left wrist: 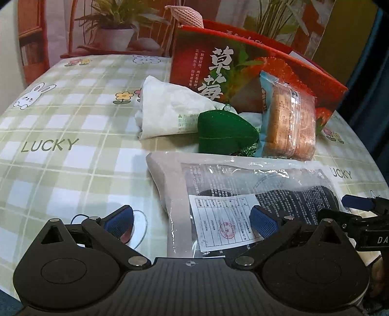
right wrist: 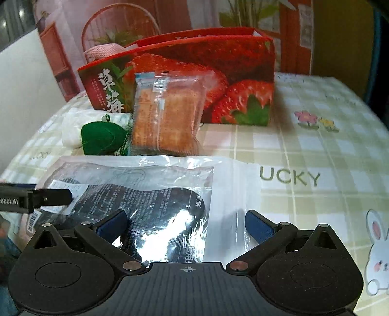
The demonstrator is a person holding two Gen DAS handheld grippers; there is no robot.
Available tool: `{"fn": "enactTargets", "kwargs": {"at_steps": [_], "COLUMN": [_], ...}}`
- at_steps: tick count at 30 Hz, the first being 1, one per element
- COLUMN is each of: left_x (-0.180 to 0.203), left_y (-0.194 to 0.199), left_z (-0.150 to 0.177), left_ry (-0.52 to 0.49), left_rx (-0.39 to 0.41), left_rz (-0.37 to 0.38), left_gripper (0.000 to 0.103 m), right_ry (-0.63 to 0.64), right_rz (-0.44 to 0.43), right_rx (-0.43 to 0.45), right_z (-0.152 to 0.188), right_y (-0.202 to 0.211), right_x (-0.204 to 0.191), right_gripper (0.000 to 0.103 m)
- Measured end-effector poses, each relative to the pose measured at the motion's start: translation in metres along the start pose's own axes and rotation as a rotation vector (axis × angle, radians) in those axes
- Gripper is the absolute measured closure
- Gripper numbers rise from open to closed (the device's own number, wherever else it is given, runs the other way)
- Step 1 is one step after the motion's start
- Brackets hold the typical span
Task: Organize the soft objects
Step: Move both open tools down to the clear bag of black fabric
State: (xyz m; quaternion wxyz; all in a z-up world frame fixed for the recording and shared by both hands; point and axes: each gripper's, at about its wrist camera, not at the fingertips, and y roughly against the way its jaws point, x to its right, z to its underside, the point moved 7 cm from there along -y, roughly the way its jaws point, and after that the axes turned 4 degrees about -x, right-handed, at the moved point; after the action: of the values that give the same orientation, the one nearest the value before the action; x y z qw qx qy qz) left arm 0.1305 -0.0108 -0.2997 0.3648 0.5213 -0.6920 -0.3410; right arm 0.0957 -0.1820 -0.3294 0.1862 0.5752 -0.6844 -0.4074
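Note:
A flat clear plastic packet (left wrist: 243, 192) with a black item and a paper slip lies on the table in front of both grippers; it also shows in the right wrist view (right wrist: 150, 194). Behind it sit a green felt pouch (left wrist: 223, 133) (right wrist: 102, 138), a wrapped bread pack (left wrist: 287, 121) (right wrist: 167, 114) and a white soft bag (left wrist: 167, 109). A red strawberry box (left wrist: 243, 63) (right wrist: 218, 80) stands at the back with a pink knitted thing (left wrist: 187, 14) in it. My left gripper (left wrist: 192, 223) is open over the packet's left end. My right gripper (right wrist: 187, 223) is open over its right part.
The table (left wrist: 60, 145) has a green checked cloth with rabbits and "LUCKY" print. A wall with a printed plant and chair scene stands behind the box. The right gripper's fingertip (left wrist: 357, 203) shows at the right edge of the left wrist view.

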Motion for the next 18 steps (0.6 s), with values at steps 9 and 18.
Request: {"fn": "enactTargets", "kwargs": {"at_steps": [9, 18], "left_x": [0.002, 0.0014], "left_y": [-0.0019, -0.0004], "left_z": [-0.0026, -0.0019], "left_ry": [-0.003, -0.011], "left_rx": [0.002, 0.0], "left_rz": [0.003, 0.009], "left_gripper": [0.0, 0.0], "right_ry": [-0.005, -0.018], "right_rz": [0.0, 0.002], "right_rx": [0.024, 0.03], "right_z": [-0.0009, 0.0004], "right_y": [-0.0016, -0.0012], "right_x": [-0.0008, -0.0012], "right_gripper": [0.0, 0.0]}}
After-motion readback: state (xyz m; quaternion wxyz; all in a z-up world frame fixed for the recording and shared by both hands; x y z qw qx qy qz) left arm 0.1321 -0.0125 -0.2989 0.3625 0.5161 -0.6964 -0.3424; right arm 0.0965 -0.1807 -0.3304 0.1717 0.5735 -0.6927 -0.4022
